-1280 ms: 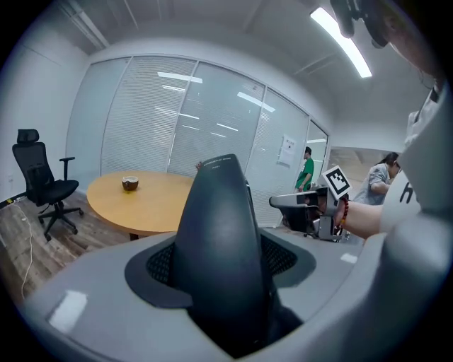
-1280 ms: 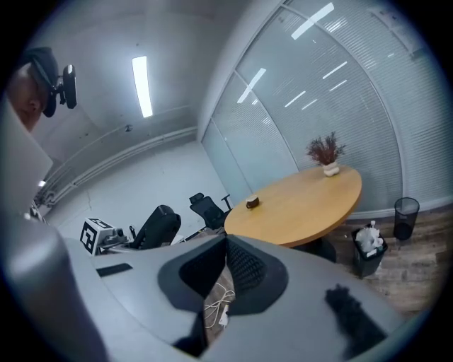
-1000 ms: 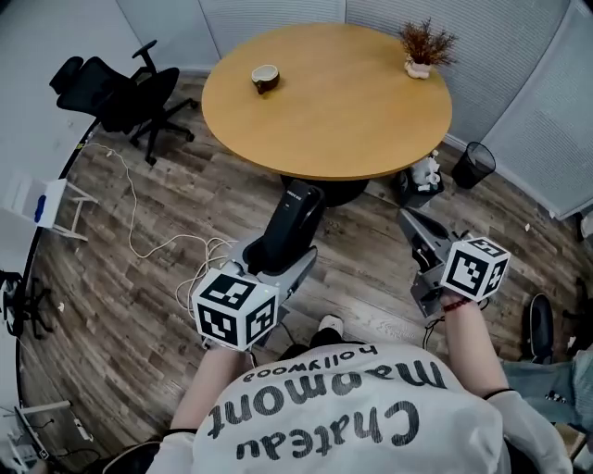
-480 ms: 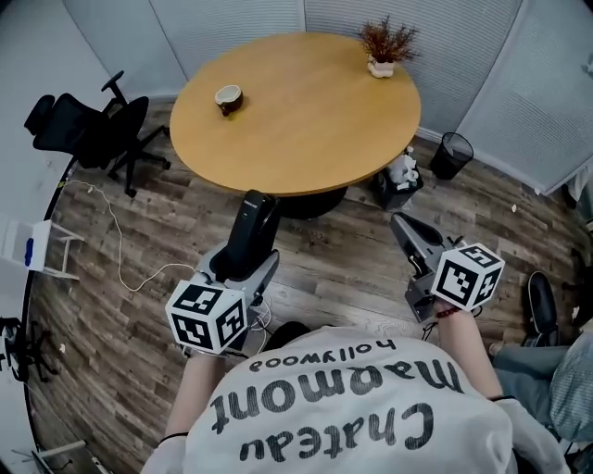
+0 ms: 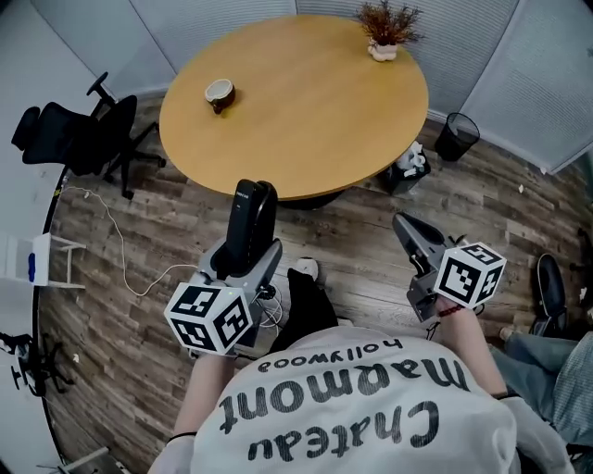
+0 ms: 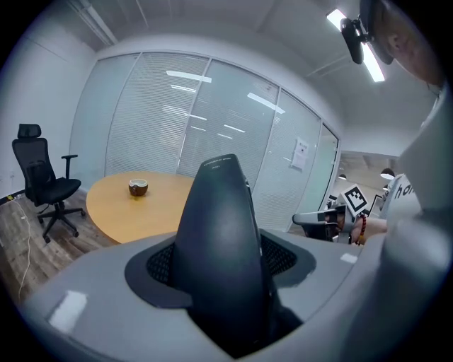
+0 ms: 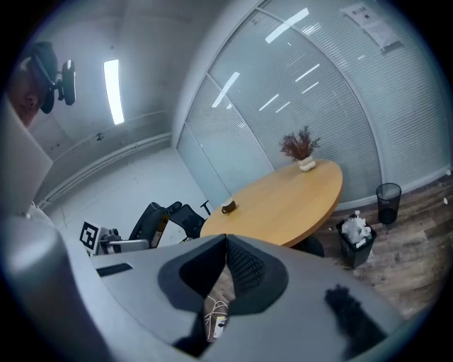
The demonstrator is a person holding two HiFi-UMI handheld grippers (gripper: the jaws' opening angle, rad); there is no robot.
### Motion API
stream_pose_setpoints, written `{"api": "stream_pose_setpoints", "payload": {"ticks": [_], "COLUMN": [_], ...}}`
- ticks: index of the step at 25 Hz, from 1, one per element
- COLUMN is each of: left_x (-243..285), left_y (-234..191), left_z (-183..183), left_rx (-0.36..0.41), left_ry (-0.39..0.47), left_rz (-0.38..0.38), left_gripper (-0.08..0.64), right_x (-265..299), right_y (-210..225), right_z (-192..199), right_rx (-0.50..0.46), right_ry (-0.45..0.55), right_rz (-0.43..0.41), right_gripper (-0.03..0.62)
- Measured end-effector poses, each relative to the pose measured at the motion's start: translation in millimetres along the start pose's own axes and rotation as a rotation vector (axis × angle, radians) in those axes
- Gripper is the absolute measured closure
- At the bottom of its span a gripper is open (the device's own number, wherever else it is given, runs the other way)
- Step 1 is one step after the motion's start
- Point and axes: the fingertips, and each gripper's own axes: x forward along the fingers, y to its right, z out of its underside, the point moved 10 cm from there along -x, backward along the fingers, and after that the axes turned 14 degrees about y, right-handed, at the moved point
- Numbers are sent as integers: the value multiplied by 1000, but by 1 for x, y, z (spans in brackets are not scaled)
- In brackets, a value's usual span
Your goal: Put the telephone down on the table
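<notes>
Left gripper (image 5: pixel 248 252): clamped black telephone (image 5: pixel 252 208), upright | right gripper (image 5: pixel 402 224): closed, gripped nothing | telephone: hung seemingly short of round table (image 5: pixel 306 111)

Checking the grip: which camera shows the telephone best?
Left gripper view: the telephone fills it, clamped between the jaws. Head view shows it smaller, from above; right gripper view, tiny and unclear.

A black office chair (image 5: pixel 79 139) stands on the wood floor (image 5: pixel 371 231). Right of the chair sits a brown cup (image 5: pixel 220 93). Far right of the chair are a dried potted plant (image 5: pixel 387 28), a black waste bin (image 5: pixel 457 137) and a rubbish-filled bin (image 5: pixel 408 168).
</notes>
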Motion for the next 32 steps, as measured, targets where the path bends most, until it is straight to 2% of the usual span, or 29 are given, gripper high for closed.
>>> {"api": "stream_pose_setpoints", "payload": {"ticks": [6,12,18,24,28,32], "left_x": [65,133,186,241,272,292], "left_y": [-49,-95,-135,-166,-178,-189], "left_z": [-7,-29,-60,-80,-79,-65], "left_rx": [-46,15,37,20,-5,-33], "left_ry": [-62,-125,-142,-161,-175,-222], "left_rz": [67,104,164,225,227,210], "left_gripper": [265,265,265,265,267,267], "right_x": [65,133,183,213,216,211], "right_y": [15,33,40,48,54,63], "right_z": [-10,-10,-21,-35,-33,-25], "right_rx": [19,125,142,179,181,216], "right_ry": [-28,-22,-8,70,56,32], "right_rz": [29,48,82,148,211,268], "right_gripper": [577,577,577,577,577,577]}}
